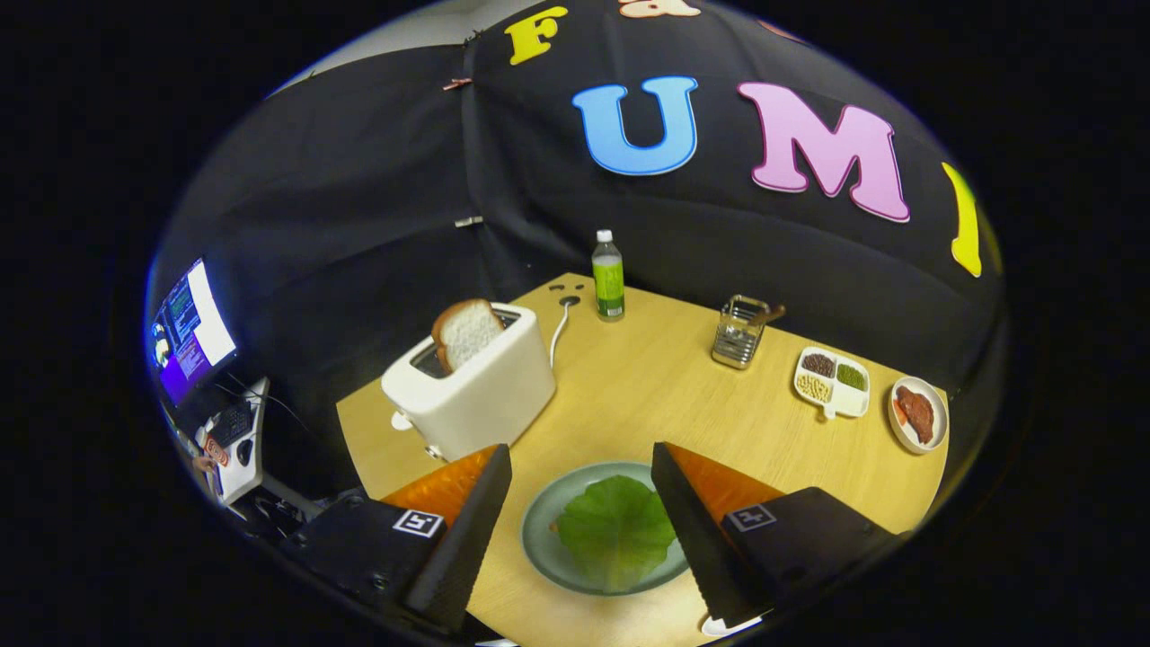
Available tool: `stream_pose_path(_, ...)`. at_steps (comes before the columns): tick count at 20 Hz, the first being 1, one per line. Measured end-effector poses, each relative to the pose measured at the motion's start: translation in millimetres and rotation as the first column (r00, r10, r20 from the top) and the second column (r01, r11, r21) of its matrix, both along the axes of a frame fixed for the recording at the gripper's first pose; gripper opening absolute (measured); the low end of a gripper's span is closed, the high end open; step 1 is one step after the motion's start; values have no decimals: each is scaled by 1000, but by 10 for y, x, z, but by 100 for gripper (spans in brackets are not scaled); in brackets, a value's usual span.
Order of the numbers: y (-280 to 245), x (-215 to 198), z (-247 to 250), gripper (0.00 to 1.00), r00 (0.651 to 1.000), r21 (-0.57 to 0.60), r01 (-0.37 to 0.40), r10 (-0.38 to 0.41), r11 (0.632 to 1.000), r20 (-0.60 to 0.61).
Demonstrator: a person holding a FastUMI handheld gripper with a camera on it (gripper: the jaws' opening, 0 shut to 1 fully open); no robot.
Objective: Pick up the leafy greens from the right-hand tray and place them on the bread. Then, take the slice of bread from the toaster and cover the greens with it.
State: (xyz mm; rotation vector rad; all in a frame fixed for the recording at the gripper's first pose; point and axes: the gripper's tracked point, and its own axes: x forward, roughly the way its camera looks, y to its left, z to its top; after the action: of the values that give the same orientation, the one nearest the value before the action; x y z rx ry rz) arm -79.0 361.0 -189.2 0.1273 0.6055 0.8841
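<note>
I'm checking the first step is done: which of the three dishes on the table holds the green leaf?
The round grey-green plate between the open gripper's fingers; the leaf covers its middle.

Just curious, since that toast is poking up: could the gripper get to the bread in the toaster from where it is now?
Probably yes. The gripper is open above the leaf, and the bread slice stands clear out of the toaster with nothing between.

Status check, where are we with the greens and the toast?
Gripper open, holding nothing. Greens lie on the plate between the fingers. Bread slice upright in the toaster. Nothing in the way.
</note>
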Motion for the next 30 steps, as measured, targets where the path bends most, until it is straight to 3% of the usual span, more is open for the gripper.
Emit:
stream_pose_path(5,402,45,716,98,997,83,-27,20,996,80)
stream_pose_path(11,965,-2,952,97,992,63,-51,43,997,123)
stream_pose_path(18,1402,231,772,97,992,25,111,-112,994,51)
stream_pose_path(21,1547,256,643,98,989,16,146,-146,989,-11)
stream_pose_path(30,2108,264,393,97,988,-20,130,-131,991,-77)
